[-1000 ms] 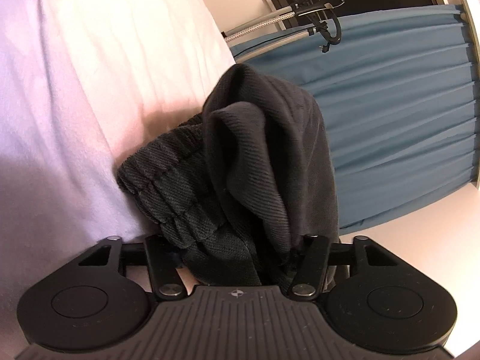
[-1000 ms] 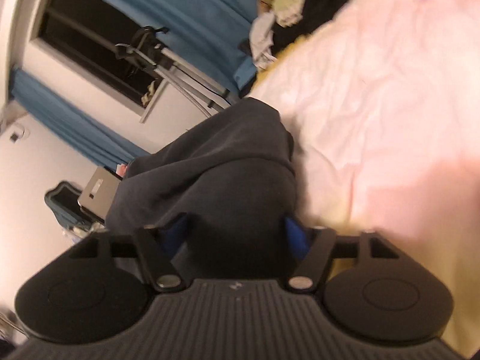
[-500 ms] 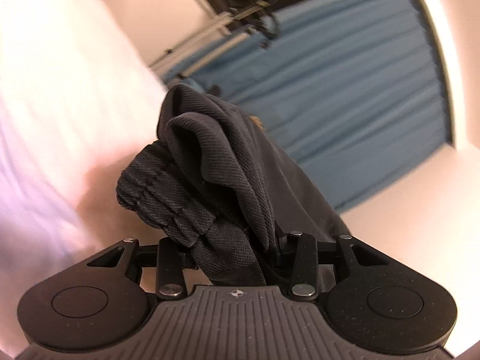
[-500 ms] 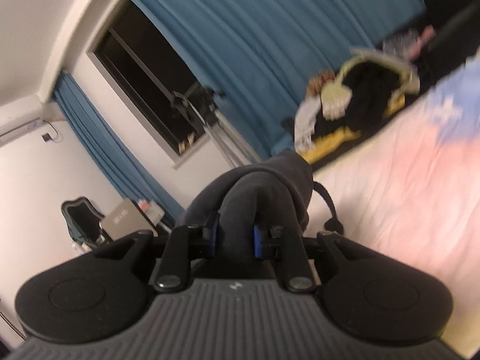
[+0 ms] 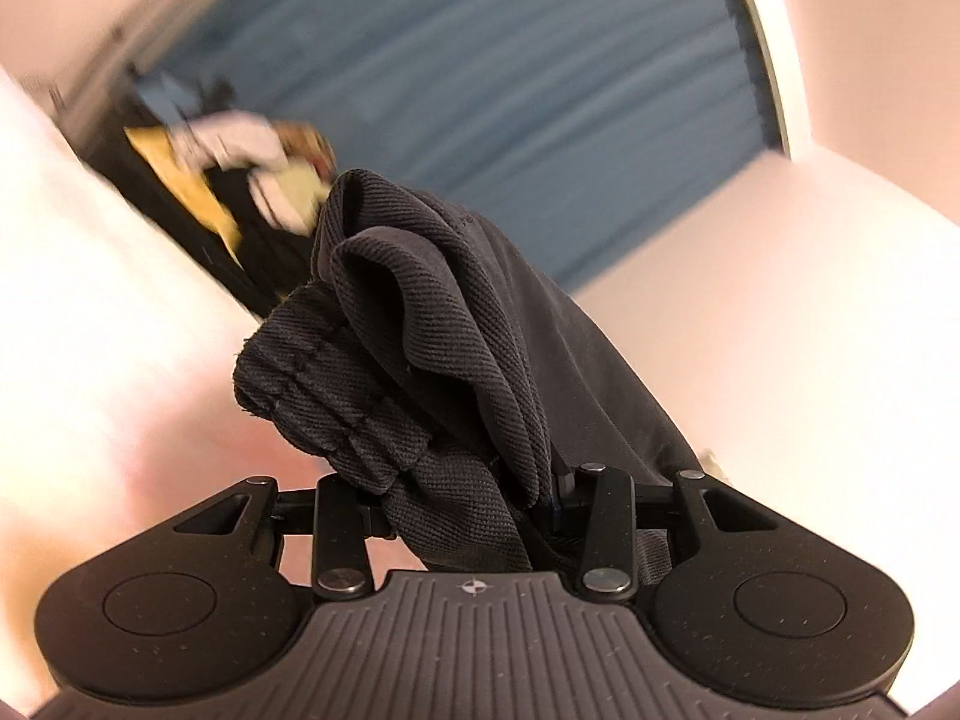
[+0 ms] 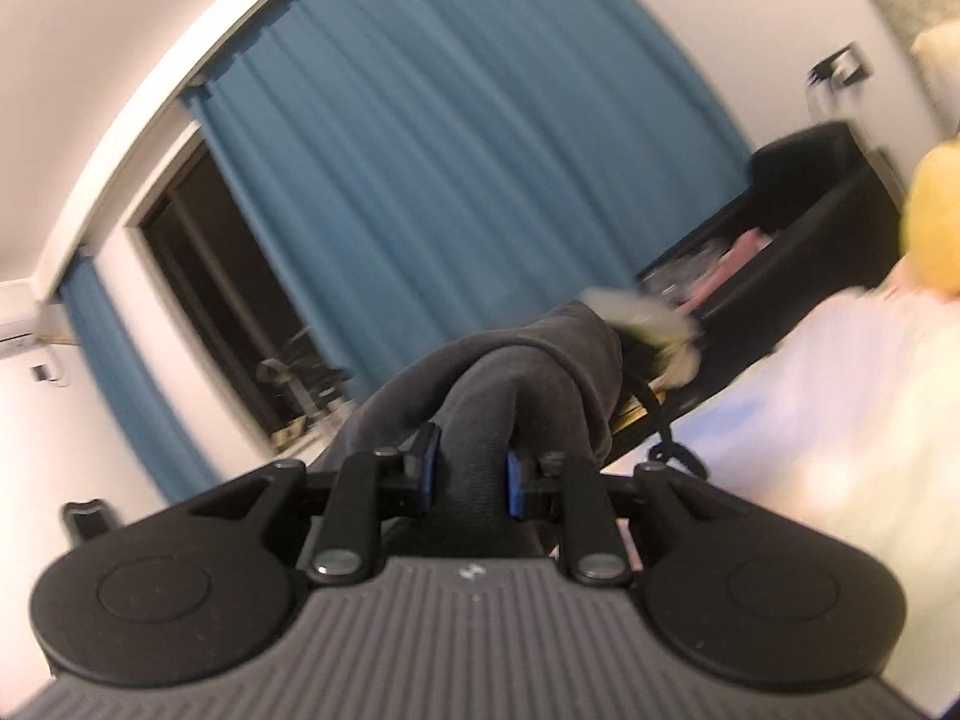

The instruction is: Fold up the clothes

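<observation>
In the left wrist view, a pale bed (image 5: 102, 324) is seen at the left, with a blurred heap of clothes (image 5: 252, 180) beyond its edge. At the centre, dark trousers (image 5: 420, 360) are bunched, the ribbed waistband (image 5: 324, 396) hanging to the left of a thick fold. The cloth is pinched in the left gripper (image 5: 474, 498), whose fingers are closed on a wide wad of it. A blue curtain (image 5: 492, 72) is seen behind, and a pale wall to the right.

In the right wrist view, a dark window (image 6: 198, 276) is framed at the left by the curtain (image 6: 456, 168). At the centre, a fold of the trousers (image 6: 516, 384) is clamped in the right gripper (image 6: 467, 474), its blue pads (image 6: 427, 468) pressed against both sides of the cloth. The garment is draped forward over the fingers, clear of the bed. To the right, a black box (image 6: 798, 210) is seen, then the bed (image 6: 828, 408) and a blurred yellow object (image 6: 936, 222).
</observation>
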Demonstrator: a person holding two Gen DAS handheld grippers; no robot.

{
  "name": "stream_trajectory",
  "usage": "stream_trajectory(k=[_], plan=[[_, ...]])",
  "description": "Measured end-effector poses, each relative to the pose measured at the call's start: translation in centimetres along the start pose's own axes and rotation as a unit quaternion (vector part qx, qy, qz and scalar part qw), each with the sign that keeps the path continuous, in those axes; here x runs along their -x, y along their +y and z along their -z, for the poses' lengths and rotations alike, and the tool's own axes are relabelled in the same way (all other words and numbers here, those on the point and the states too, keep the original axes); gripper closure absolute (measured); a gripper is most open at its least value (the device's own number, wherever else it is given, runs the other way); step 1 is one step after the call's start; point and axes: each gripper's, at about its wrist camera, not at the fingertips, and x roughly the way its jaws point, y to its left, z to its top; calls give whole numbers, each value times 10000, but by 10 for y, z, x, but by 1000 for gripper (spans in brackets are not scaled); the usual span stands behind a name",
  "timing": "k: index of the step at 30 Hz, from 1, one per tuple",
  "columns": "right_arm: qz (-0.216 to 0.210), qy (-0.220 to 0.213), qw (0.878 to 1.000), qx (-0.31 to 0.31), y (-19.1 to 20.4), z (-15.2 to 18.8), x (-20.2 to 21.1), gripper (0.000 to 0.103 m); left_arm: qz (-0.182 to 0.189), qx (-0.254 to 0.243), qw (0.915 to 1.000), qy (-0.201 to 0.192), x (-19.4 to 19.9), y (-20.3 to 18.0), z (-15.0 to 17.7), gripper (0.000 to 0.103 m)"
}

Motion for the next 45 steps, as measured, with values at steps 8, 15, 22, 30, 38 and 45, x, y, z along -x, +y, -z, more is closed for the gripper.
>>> stream_trajectory(k=[8,15,22,30,38,45], plan=[[900,-89,9958,-145,-132,-9,23,80,108,-281,9945,999,-116,-3,82,58],[1588,325,9846,-659,-238,72,26,77,-61,-825,9834,1616,-163,39,141,57],[1445,71,9846,-983,-262,99,31,69,151,-1293,9795,1535,-154,44,157,53],[1686,153,9837,-602,-237,86,41,34,104,-947,9725,2126,-148,42,143,35],[2170,294,9735,663,-182,68,59,23,-394,-1560,9704,1803,-96,36,123,9],[1596,287,9780,1314,-96,60,51,23,-786,-2370,9623,1075,-23,2,75,6]])
